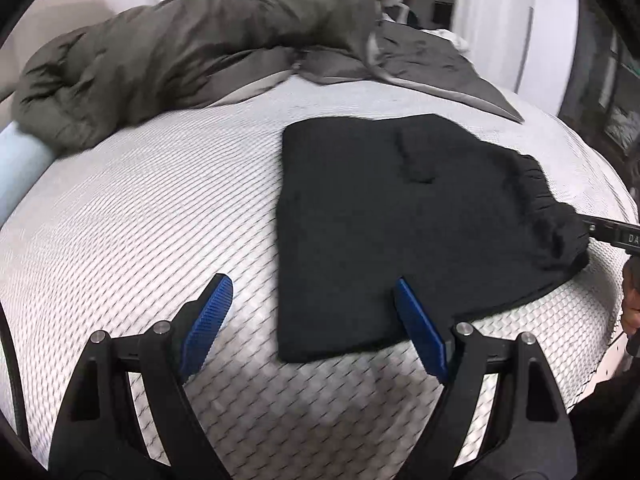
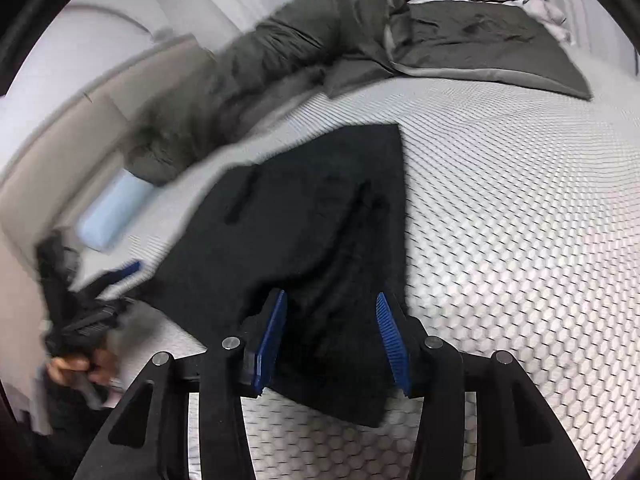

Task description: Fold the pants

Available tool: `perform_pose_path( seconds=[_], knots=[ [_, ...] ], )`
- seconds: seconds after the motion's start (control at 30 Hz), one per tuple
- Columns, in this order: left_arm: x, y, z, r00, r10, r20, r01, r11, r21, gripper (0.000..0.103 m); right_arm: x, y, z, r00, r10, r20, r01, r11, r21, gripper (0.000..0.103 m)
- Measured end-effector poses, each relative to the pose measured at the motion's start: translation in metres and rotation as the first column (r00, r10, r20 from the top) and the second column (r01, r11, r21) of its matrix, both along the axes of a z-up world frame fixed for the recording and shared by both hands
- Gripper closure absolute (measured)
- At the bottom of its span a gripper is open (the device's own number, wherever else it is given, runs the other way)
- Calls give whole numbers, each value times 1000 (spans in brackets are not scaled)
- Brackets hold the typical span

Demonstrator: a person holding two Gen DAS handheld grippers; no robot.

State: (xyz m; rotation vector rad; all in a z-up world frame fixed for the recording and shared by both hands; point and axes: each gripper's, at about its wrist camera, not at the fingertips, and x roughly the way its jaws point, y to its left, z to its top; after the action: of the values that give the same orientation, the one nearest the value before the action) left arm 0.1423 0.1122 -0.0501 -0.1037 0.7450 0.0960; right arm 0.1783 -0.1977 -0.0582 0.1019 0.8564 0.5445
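The black pants [image 1: 392, 216] lie folded into a rough rectangle on the white quilted mattress [image 1: 140, 208]; the elastic waistband is at their right end. My left gripper [image 1: 312, 292] is open, hovering above the pants' near left corner, holding nothing. In the right wrist view the pants [image 2: 304, 216] spread ahead. My right gripper [image 2: 332, 312] is open, its blue pads either side of the bunched waistband end. The right gripper's tip shows at the waistband in the left wrist view [image 1: 600, 228]. The left gripper shows blurred in the right wrist view [image 2: 120, 276].
A rumpled olive-grey duvet [image 1: 180, 56] lies across the far side of the mattress, with a grey sheet [image 1: 432, 60] beside it. A pale blue pillow [image 2: 112, 216] lies by the beige headboard [image 2: 60, 152]. White curtains hang behind.
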Motion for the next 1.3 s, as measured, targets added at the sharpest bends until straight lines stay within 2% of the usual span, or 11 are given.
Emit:
perform_pose_path(
  seconds=[0.07,0.13,0.17,0.27,0.43,0.6,0.7,0.9,1.3],
  knots=[
    [-15,8,-2,999,20,28,-19,1000,-23,21,-9,0,6,999,1,45,0,1000,-16,43],
    [-28,10,0,997,37,62,-36,999,-24,16,-21,-1,14,993,9,121,-8,1000,-13,13],
    [-34,10,2,996,43,81,-41,999,-22,12,-30,-3,20,984,13,177,-11,1000,-15,11],
    [-56,8,10,986,55,160,-53,998,-17,1,-47,-3,27,964,16,267,-12,1000,-16,0],
    [-81,-6,23,961,36,273,-41,999,12,1,-75,-6,28,938,21,346,-18,1000,-13,0],
    [-91,-17,28,949,20,315,-15,1000,-17,1,-107,-4,34,890,42,455,-38,999,-18,0],
    [-89,-24,32,945,0,327,2,1000,-4,1,-123,-9,37,870,33,492,-35,999,-5,0],
    [-88,-32,36,941,-24,339,21,1000,12,1,-122,-7,36,860,13,509,-15,1000,1,0],
    [-80,-29,31,947,-22,320,22,1000,1,1,-115,-11,38,869,-26,493,-6,998,64,0]
  ],
)
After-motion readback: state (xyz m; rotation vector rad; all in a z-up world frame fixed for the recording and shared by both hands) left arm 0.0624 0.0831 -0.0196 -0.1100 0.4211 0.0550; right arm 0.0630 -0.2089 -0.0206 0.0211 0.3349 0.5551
